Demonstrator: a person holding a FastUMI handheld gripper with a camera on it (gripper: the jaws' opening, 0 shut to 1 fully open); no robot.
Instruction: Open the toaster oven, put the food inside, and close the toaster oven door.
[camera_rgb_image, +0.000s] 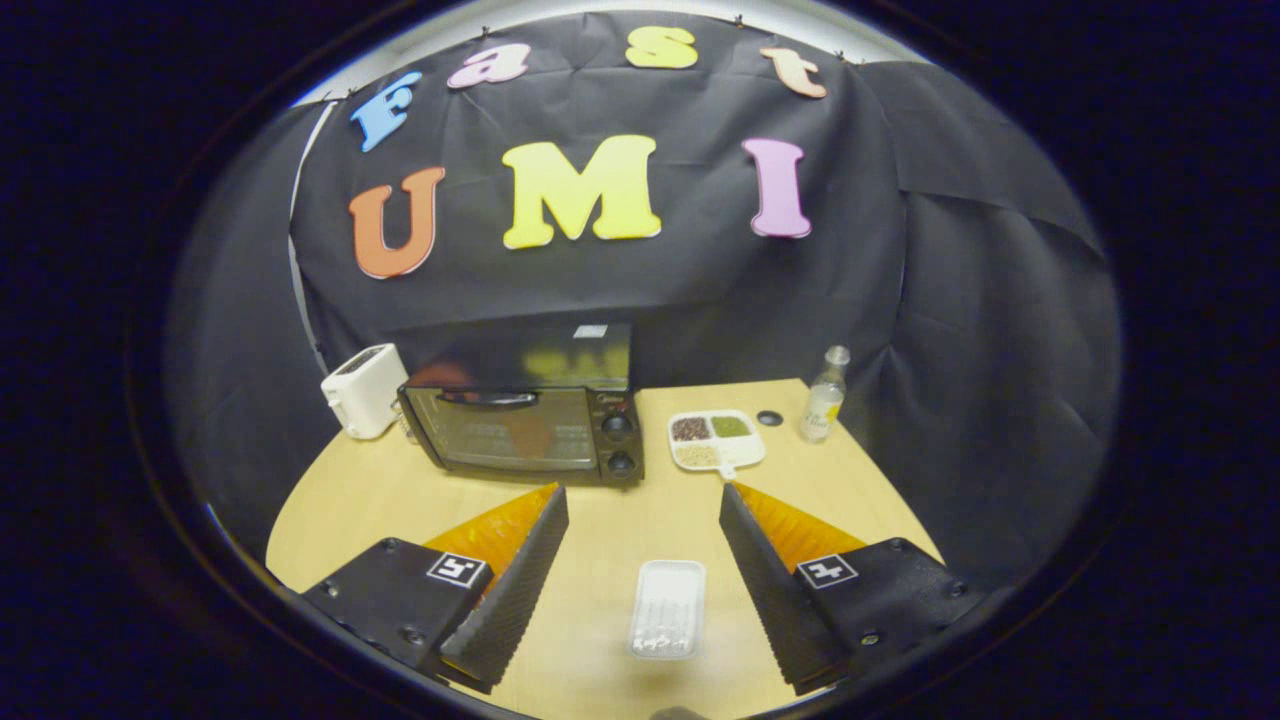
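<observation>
Two fingers apart, tray lengthwise between

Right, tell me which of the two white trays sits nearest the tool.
The plain rectangular tray, lying on the table between the open tool's fingers. The other, a divided dish holding three kinds of grains, sits farther off beside the toaster oven.

Tool open (tray between), oven closed.
</observation>
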